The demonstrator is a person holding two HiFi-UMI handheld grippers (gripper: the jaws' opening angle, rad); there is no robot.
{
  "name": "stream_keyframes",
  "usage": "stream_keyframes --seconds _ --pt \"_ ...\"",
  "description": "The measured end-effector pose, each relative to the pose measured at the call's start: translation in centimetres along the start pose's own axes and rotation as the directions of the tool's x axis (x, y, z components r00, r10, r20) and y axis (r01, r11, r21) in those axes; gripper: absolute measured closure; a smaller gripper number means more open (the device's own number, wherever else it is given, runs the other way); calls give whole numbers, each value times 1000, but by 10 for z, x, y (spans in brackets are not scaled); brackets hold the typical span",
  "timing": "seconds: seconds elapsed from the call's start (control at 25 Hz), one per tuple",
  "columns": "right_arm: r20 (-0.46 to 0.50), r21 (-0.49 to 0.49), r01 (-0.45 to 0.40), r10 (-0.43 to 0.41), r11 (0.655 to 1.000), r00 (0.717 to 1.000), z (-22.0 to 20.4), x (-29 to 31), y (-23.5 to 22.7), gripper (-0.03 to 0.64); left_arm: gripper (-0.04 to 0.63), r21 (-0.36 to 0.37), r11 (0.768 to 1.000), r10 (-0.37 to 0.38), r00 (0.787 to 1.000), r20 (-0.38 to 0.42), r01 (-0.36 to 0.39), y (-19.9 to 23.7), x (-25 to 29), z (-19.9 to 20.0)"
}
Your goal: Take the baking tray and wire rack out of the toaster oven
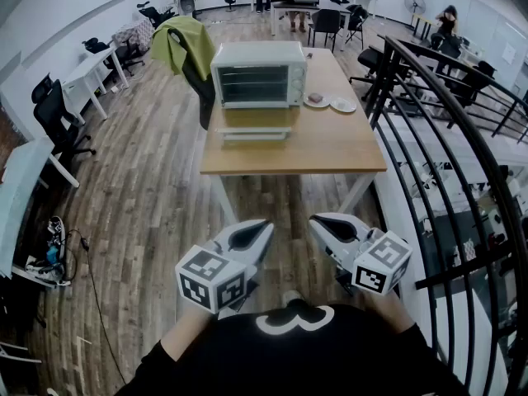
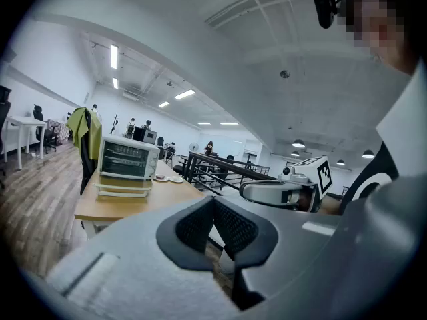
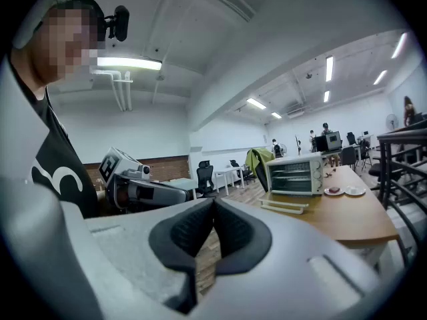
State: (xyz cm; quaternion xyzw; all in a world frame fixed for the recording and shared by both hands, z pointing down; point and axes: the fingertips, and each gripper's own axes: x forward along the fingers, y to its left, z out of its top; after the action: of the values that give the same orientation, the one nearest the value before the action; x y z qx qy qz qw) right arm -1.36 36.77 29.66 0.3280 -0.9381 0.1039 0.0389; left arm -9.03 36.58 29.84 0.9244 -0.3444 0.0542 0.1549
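White toaster oven (image 1: pixel 258 74), glass front, standing on wooden table (image 1: pixel 330 151).

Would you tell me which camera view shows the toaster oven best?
The head view: the toaster oven faces the camera, whole and unobstructed. Both gripper views show it smaller, at an angle, off to one side.

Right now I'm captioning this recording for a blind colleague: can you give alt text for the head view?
A white toaster oven sits on a wooden table ahead, two small plates to its right. Nearer the camera, the left gripper and right gripper, both shut and empty, are held side by side short of the table.
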Motion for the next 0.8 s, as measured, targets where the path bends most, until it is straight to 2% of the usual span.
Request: stream_keyframes --seconds 0.36,0.64,0.8 --pt "-2 -1 7 -7 1000 1000 -2 2 3 614 584 12 1000 -5 1000 10 5 1 -6 1" --pt "-4 75 30 -29 997 1000 -18 12 -22 615 584 12 1000 4 1000 -6 -4 16 11 -9" --pt "-15 91 42 -41 995 999 -18 32 -57 614 584 0 1000 12 999 -36 -12 41 39 -8"
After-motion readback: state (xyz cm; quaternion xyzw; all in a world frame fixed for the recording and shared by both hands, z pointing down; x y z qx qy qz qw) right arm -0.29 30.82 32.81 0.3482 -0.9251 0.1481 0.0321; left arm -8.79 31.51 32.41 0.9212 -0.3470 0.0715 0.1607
